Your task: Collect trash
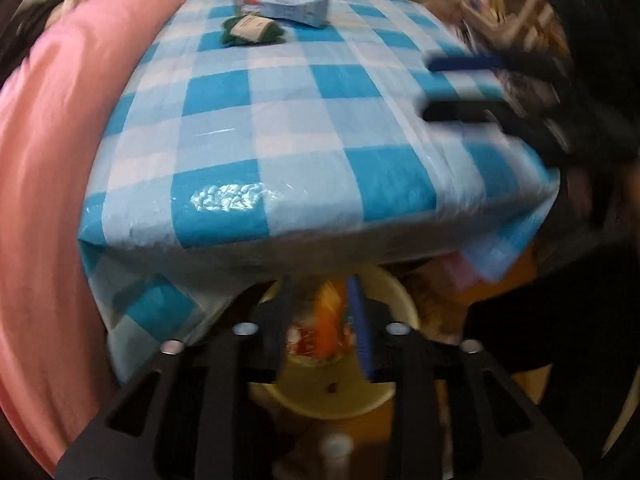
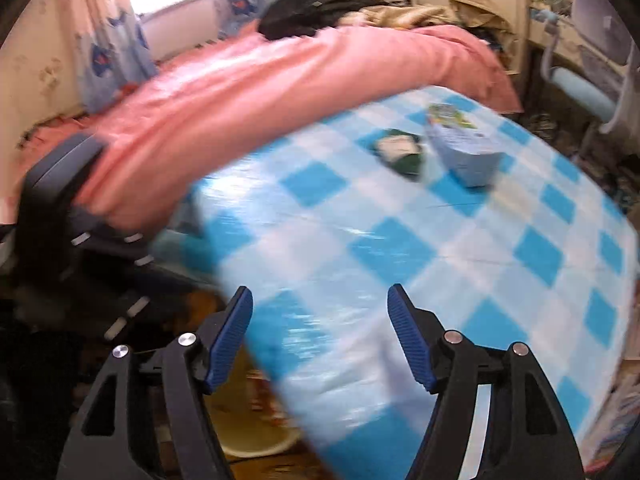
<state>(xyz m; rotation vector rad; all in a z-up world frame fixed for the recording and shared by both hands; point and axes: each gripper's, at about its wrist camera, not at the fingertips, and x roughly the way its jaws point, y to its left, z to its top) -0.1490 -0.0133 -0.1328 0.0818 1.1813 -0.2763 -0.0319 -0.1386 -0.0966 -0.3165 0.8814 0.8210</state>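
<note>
bed (image 2: 248,80): pink cover, runs along the surface's far side, touching its edge.
surface (image 1: 280,120): blue-white checked cloth under clear plastic; near edge and corner drape down; the middle is bare, with items only at the far end.
bin (image 1: 332,392): cream, round, on the floor just below the surface's near edge.
right claw (image 2: 320,336): jaws wide apart, nothing between them, hovering over the surface's near corner; blurred in the left view at the surface's right edge.
left claw (image 1: 322,328): below the surface edge, over the bin, jaws narrow on an orange wrapper (image 1: 320,336).
box (image 1: 296,6): pale blue, far end.
green packet (image 1: 252,30): just beside the box, nearer the bed.
</note>
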